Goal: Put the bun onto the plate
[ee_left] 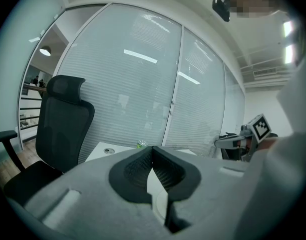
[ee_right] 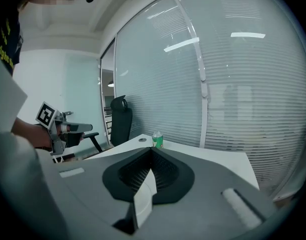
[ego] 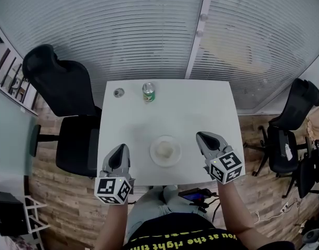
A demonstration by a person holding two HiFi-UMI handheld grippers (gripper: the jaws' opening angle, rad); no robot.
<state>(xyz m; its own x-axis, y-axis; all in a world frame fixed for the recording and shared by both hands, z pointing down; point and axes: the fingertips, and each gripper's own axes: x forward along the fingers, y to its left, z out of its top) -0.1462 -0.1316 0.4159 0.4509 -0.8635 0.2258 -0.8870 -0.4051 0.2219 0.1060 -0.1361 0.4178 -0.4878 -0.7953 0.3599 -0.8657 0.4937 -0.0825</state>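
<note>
The bun lies on the plate near the front edge of the table; the left gripper and right gripper flank it, forearms stretched forward, tips tilted slightly down; both pairs of jaws are pressed together, empty.

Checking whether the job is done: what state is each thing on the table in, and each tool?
Bun: lying on the plate.
Plate: lying flat, holding the bun.
Can: upright, well apart from the plate.
Left tool: shut, empty.
Right tool: shut, empty.
</note>
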